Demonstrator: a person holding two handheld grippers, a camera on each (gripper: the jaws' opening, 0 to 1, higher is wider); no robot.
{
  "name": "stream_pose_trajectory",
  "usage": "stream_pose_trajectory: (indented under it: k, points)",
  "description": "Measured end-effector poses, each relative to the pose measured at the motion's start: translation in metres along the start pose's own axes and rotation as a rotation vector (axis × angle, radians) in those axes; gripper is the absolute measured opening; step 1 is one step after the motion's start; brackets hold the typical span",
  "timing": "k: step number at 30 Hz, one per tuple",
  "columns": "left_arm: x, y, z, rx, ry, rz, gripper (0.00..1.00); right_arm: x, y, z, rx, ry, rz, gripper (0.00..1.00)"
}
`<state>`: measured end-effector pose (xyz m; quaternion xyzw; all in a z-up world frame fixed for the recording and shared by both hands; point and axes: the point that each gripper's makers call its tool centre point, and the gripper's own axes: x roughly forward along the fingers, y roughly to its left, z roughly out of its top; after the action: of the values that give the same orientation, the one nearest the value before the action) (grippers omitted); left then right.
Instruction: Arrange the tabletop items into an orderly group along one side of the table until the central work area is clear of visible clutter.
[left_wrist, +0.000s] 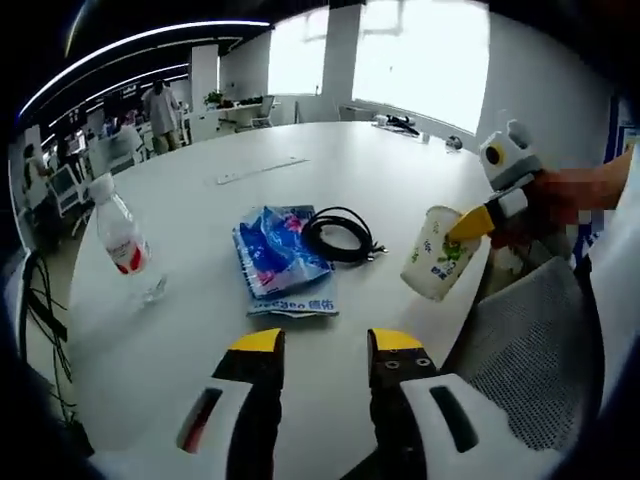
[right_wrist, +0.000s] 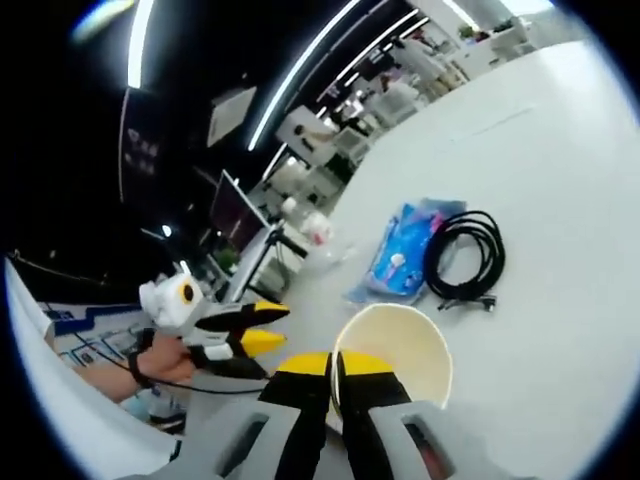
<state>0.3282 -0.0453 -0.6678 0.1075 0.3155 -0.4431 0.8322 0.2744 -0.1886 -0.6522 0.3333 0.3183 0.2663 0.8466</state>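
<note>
Left gripper view, right gripper (left_wrist: 470, 222) pinching white printed paper cup (left_wrist: 435, 255) (tilted), left gripper (left_wrist: 325, 343) parted

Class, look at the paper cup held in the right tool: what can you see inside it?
The right gripper view looks into the paper cup: a bare cream wall with nothing visible inside. The right tool pinches the near rim, hiding part of the inside, and the very bottom is out of sight.

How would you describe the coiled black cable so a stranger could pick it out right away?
On the big white round table, look near the middle, right beside the blue plastic packet. The black cable lies flat, wound in a loose coil. It is the only dark, ring-shaped item there.
</note>
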Motion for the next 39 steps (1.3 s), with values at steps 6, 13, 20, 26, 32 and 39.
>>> stream_pose_trajectory:
  k: [6, 13, 20, 26, 32, 39]
  points:
    - [-0.006, 0.013, -0.003, -0.053, -0.015, 0.041, 0.32, -0.004, -0.008, 0.002, 0.006, 0.006, -0.019, 0.0]
    - [-0.013, 0.026, -0.009, -0.126, -0.038, 0.083, 0.34, -0.001, -0.01, 0.006, -0.001, 0.016, -0.03, 0.0]
    - [-0.022, 0.037, -0.012, -0.207, -0.07, 0.122, 0.36, 0.012, -0.009, 0.011, -0.034, 0.057, -0.028, 0.0]
    - [-0.03, 0.046, -0.013, -0.244, -0.092, 0.162, 0.41, 0.036, -0.007, 0.022, -0.144, 0.113, -0.04, 0.0]
    - [-0.037, 0.048, -0.017, -0.264, -0.099, 0.179, 0.43, 0.067, 0.006, 0.04, -0.224, 0.147, -0.01, 0.0]
    - [-0.044, 0.053, -0.023, -0.284, -0.101, 0.199, 0.44, 0.104, 0.018, 0.057, -0.326, 0.203, 0.018, 0.0]
